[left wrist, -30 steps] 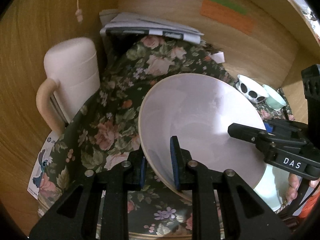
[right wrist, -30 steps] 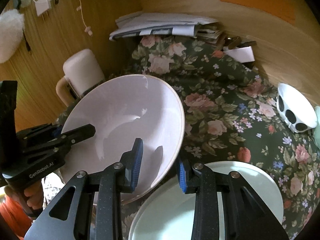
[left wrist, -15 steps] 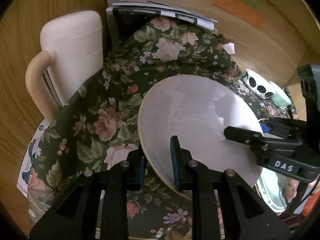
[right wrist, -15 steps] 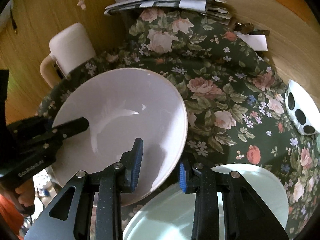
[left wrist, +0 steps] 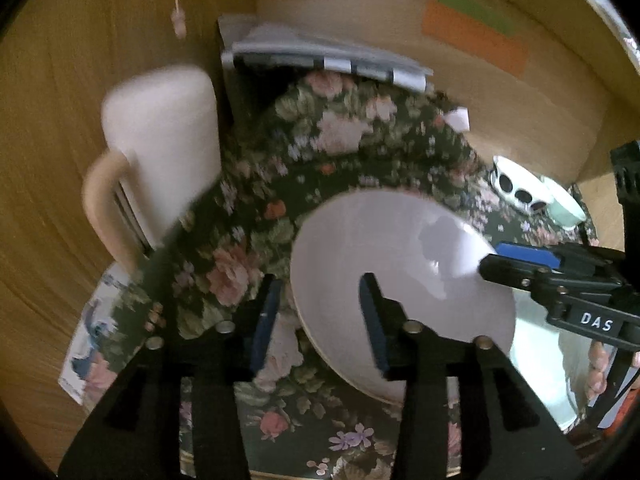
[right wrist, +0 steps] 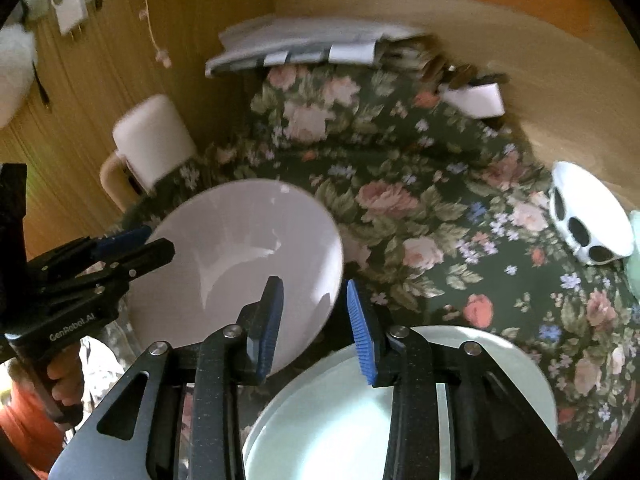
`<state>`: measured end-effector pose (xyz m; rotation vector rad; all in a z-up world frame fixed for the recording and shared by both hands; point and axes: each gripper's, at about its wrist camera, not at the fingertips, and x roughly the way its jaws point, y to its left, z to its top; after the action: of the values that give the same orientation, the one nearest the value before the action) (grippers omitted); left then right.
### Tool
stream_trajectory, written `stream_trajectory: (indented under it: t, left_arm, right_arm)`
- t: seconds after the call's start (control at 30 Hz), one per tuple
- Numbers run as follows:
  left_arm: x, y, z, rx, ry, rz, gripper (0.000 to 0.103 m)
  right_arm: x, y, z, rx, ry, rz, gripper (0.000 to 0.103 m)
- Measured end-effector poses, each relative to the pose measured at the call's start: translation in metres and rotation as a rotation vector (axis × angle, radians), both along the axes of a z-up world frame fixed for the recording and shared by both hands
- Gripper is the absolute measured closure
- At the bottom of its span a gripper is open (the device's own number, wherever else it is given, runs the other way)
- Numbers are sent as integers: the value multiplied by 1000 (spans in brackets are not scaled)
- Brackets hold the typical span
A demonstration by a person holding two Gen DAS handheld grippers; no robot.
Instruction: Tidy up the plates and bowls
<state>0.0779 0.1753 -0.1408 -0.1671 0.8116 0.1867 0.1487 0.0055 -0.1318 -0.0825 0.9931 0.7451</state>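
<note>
Fingers of the left gripper (left wrist: 318, 322) are seen opening, their blue pads standing clear on either side of the near rim of the white bowl (left wrist: 400, 280); the rim lies between them but is not pressed. In the left wrist view a cream mug (left wrist: 160, 164) stands at nine o'clock from the bowl, on the floral cloth (left wrist: 320, 152), and a stack of papers (left wrist: 328, 56) lies at twelve o'clock against the wooden wall. At three o'clock the right gripper (left wrist: 516, 260) is seen at the bowl's far rim, with a spotted bowl (left wrist: 516, 188) at two o'clock beyond it, touching a pale green bowl (left wrist: 564, 204).

In the right wrist view the left gripper (right wrist: 132, 248) is seen at nine o'clock at the bowl's (right wrist: 240, 272) edge, held by a hand (right wrist: 60, 380). The right gripper (right wrist: 316, 328) straddles the bowl's rim at its four o'clock edge, its jaws only slightly apart; whether the pads press the rim cannot be told. A pale green plate (right wrist: 340, 420) lies at six o'clock under the fingers, partly overlapped by the bowl. The spotted bowl (right wrist: 588, 216) sits at three o'clock, well apart.
</note>
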Motion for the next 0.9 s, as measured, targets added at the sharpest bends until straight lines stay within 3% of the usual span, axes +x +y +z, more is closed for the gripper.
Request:
stream_trajectory:
  t: [0.43,0.63,0.9]
  left_arm:
    - [10,-35,50,30,-104,-47,37]
    - [35,-65,59,59,-106,-95,31]
    - [72,-100,58,70,-93,-155,28]
  right_arm:
    - [6,-69,49,80,-147,-130,59]
    - [19,-104,51,67,-179,-210,56]
    - [52,-148,34,41,-152,-309,56]
